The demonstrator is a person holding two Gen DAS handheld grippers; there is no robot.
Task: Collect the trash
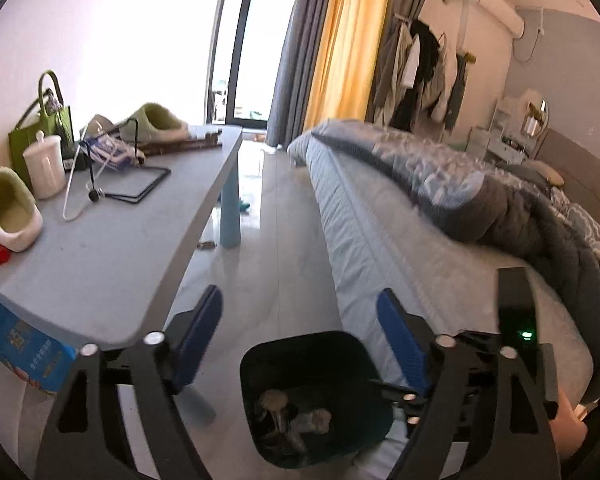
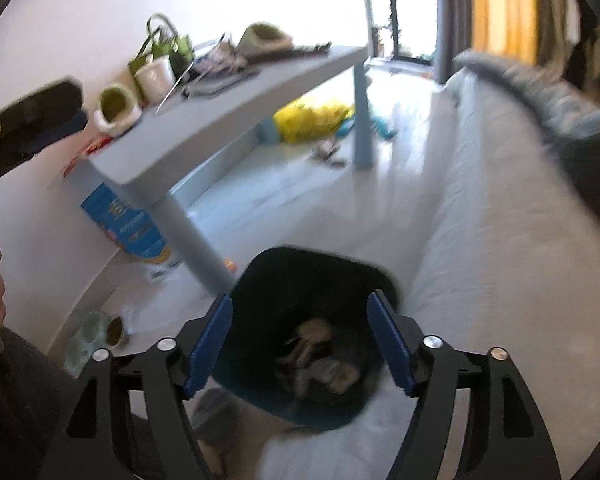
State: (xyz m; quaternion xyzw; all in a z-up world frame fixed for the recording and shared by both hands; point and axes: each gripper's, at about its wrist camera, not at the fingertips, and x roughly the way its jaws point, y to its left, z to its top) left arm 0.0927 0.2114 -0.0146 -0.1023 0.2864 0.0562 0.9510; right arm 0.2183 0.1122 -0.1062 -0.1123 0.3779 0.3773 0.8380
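Note:
A dark green trash bin [image 1: 336, 350] stands on the floor between the grey table and the bed, with crumpled trash [image 1: 290, 416] inside. It also shows in the right wrist view [image 2: 260, 280], where its trash [image 2: 316, 354] is blurred. My left gripper [image 1: 300, 300] is open and empty, above and just behind the bin. My right gripper [image 2: 300, 304] is open and empty, directly over the bin mouth. The right gripper's body [image 1: 516, 320] shows at the right of the left wrist view.
A grey table [image 1: 112, 240] holds green slippers [image 1: 10, 210], a white cup [image 1: 44, 166], a green bag [image 1: 40, 128] and a wire stand [image 1: 136, 184]. The bed [image 1: 420, 240] with a grey quilt is right. A blue box [image 2: 128, 224], yellow bag [image 2: 312, 118] and cups [image 2: 96, 336] lie on the floor.

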